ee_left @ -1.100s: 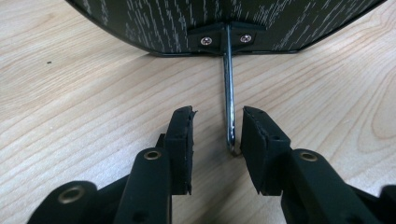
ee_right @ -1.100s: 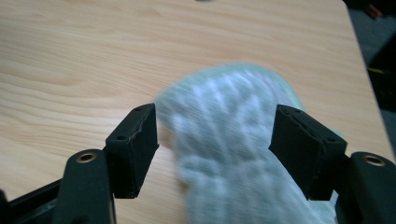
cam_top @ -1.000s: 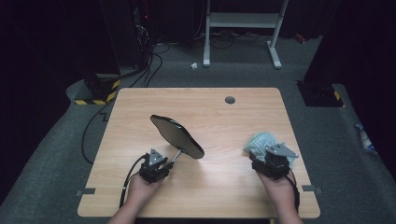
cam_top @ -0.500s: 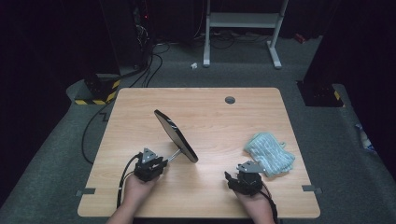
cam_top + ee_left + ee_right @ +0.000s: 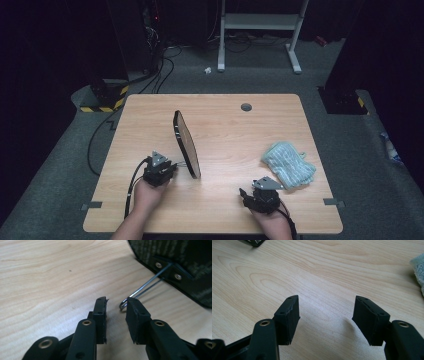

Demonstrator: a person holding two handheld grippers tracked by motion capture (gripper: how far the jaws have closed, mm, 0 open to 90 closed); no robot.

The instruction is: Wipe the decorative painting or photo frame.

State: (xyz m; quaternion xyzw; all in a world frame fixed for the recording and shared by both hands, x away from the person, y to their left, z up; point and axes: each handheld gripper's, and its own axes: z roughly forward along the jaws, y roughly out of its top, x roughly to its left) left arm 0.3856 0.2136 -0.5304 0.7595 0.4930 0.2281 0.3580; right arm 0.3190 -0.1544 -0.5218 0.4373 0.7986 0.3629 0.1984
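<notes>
The mirror point(image 5: 186, 144) stands on edge on the worktop point(image 5: 220, 120), left of centre, propped by a thin wire stand point(image 5: 143, 288) fixed to its dark back.

Nearest to the person, the right gripper point(image 5: 259, 191) sits low over the front edge of the worktop, well to the right of the mirror; its jaws are spread wide with bare wood between them, holding nothing, after closing a little.

The left gripper point(image 5: 172, 165) is just left of the mirror's near end. Its jaws have been closing, and the loop of the wire stand lies at the tip of one of them, not pinched.

A pale blue cloth point(image 5: 288, 164) lies crumpled right of the mirror, just beyond the right gripper.
</notes>
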